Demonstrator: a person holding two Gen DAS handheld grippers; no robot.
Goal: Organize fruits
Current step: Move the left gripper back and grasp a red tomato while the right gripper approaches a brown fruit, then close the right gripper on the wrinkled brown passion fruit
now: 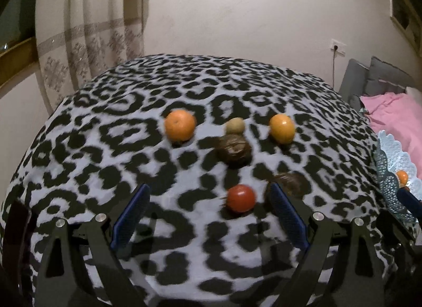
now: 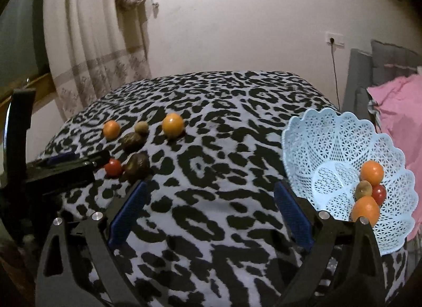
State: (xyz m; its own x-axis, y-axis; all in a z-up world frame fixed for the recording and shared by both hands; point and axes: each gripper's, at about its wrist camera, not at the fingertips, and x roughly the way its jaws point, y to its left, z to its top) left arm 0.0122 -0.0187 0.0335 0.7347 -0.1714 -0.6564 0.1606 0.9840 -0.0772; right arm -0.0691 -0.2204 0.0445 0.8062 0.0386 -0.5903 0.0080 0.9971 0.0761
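The tomato (image 1: 241, 198) lies on the table (image 1: 137, 133) just ahead of the left gripper (image 1: 209, 217), whose jaws gape wide and empty, a dark fruit (image 1: 290, 183) just beside it. Best to centre on the tomato, avoid nudging that neighbour, and squeeze gently. The right gripper (image 2: 211, 218), jaws likewise spread and empty, hangs beside the basket (image 2: 329, 138), which holds four fruits.

In the right wrist view, the middle of the leopard-print cloth (image 2: 211, 175) lies bare, an open lane between the fruit cluster at centre left and the blue lace basket (image 2: 329, 143) at right. The left gripper (image 2: 68, 160) juts in at the left, just beside the red tomato (image 2: 113, 167) and the near dark fruit (image 2: 137, 166). In the left wrist view, bare cloth fills the left half.
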